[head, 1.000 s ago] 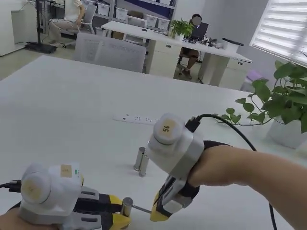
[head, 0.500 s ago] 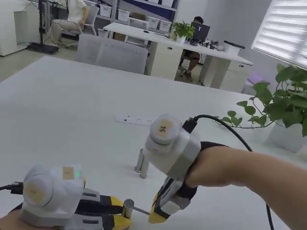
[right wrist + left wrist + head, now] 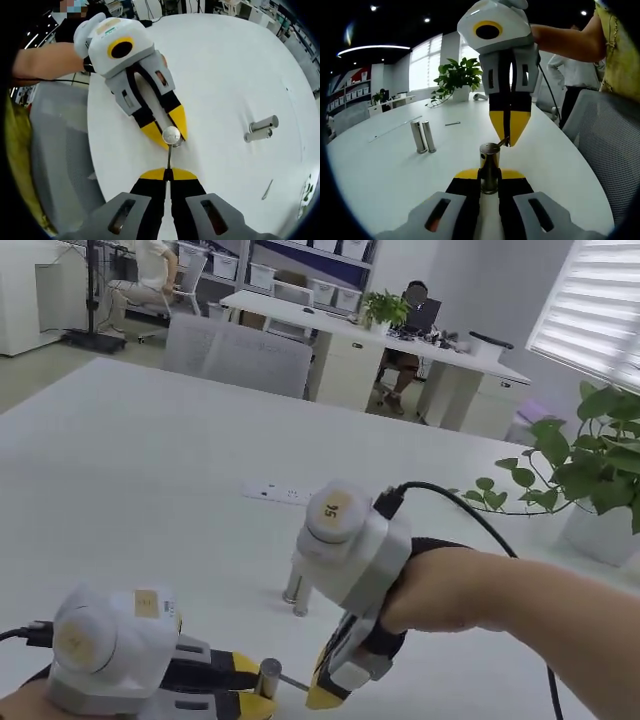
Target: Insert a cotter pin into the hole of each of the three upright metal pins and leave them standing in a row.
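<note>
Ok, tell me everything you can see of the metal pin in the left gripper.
The metal pin is a short, shiny, steel-looking cylinder with a flat round top. It stands upright over the white table, clamped low on its body between the yellow jaw tips of the left gripper. The cotter pin, a thin wire held by the shut right gripper, reaches its upper end from the side. Whether its tip is in the hole cannot be told.

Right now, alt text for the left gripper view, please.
The left tool clamps an upright metal pin while the right tool, above it, holds a cotter pin at its top. Two more pins stand together at left, a loose cotter pin beyond.
</note>
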A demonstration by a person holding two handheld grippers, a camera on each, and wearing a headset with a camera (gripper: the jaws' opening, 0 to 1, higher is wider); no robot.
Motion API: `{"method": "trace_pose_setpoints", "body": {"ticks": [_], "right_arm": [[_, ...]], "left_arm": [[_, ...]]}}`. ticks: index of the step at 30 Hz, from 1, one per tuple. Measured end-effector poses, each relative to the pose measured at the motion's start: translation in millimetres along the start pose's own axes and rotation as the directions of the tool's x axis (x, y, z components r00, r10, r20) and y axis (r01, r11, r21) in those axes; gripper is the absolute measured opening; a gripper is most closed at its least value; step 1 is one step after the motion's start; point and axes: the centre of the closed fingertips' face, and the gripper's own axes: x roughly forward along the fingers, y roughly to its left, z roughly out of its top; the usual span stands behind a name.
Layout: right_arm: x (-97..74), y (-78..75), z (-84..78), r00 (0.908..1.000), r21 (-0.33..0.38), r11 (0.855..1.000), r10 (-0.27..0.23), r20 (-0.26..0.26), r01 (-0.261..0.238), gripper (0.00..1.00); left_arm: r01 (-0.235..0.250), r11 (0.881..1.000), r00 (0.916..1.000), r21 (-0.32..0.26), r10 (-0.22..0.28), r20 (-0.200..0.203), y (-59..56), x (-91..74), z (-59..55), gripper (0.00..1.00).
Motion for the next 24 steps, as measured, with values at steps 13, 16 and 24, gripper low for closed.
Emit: {"method": "trace_pose_setpoints", "body": {"ticks": [13,16,24], "right_arm": [[0.1,0.4,4.2,0.9999,-0.005,1.000,-0.005,-0.016,0.005,0.03],[0.1,0.3,4.9,0.9998,-0.003,1.000,-0.005,-0.017,0.005,0.03],[1.3,0.7,13.5,0.9999,-0.013,1.000,-0.008,-0.013,0.008,0.03]], "left_arm": [[-0.003,1.000,1.0000,-0.003,0.003,0.007,0.0,-0.4,-0.1,0.11],[-0.003,1.000,1.0000,-0.005,0.003,0.009,0.5,-0.6,-0.3,0.11],[-0.003,1.000,0.9999,-0.004,0.003,0.011,0.3,-0.5,-0.8,0.11]]}}
